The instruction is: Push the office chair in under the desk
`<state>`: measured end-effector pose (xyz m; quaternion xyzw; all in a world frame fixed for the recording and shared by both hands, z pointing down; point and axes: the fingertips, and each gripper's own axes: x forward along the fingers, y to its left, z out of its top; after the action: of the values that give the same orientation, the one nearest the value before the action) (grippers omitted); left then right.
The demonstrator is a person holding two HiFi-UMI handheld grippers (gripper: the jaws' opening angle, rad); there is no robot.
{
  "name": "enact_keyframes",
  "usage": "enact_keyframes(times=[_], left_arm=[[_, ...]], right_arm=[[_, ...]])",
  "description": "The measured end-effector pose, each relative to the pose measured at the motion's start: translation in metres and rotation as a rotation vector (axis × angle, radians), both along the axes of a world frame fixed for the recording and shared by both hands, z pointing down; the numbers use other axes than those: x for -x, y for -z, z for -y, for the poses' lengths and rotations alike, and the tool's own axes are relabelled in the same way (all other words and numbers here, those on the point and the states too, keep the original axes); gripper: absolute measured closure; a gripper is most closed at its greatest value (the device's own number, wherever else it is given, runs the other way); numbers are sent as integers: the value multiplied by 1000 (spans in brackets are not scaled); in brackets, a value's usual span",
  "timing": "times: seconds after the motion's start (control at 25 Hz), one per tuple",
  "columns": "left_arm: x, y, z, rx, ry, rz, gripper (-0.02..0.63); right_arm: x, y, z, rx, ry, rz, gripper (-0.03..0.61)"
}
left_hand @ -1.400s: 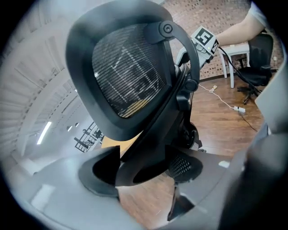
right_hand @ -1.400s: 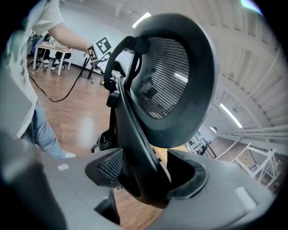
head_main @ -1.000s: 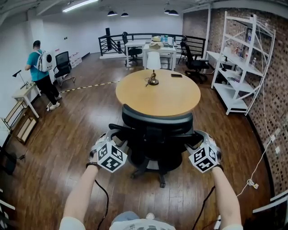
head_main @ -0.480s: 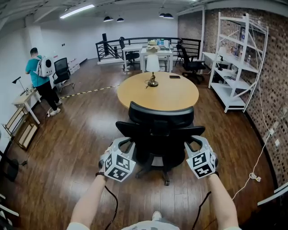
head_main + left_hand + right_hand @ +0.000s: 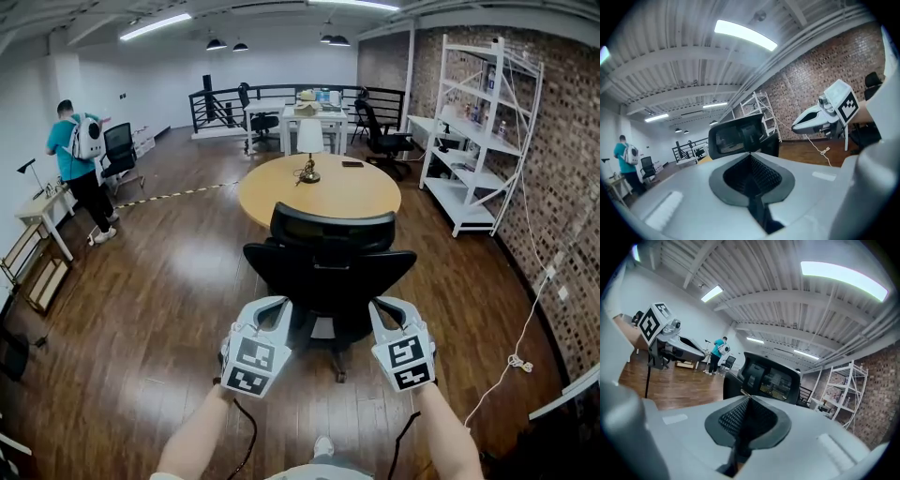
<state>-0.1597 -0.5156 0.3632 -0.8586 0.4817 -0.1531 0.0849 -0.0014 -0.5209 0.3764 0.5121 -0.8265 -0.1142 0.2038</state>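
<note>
A black office chair [image 5: 328, 267] stands with its back to me, facing the round wooden table [image 5: 319, 187]. Its headrest shows ahead in the left gripper view [image 5: 738, 133] and in the right gripper view [image 5: 771, 378]. My left gripper [image 5: 275, 314] is behind the chair's left side and my right gripper [image 5: 382, 314] behind its right side. Both are a little short of the backrest and touch nothing. Each gripper is shut, pads pressed together with nothing between them: left gripper [image 5: 751, 157], right gripper [image 5: 747, 401].
A small lamp [image 5: 309, 141] and a dark flat object [image 5: 352, 164] sit on the table. White shelving [image 5: 473, 122] lines the brick wall at right. A person [image 5: 80, 164] stands far left by a desk. More chairs and desks stand at the back.
Both grippers drew back from the chair's armrests towards me, and their jaws went from open to shut. The chair now shows farther ahead of them.
</note>
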Motion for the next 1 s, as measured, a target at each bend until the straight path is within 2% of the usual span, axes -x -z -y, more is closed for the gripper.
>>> enact_keyframes(times=[0.24,0.48,0.8,1.0], left_arm=[[-16,8,-56,6,-57,-142,597],[-28,9,-109,26,-105,-275,597],[-38,11,-168,26,-121,-384,597],[-49,-1,-182,52,-137,-401,597]], right_arm=[[36,13,-65,-20,63,167,577],[57,2,-124,-16,73,254,577],[59,12,-180,-42,36,380,577],[65,11,-194,-56,26,388,577]])
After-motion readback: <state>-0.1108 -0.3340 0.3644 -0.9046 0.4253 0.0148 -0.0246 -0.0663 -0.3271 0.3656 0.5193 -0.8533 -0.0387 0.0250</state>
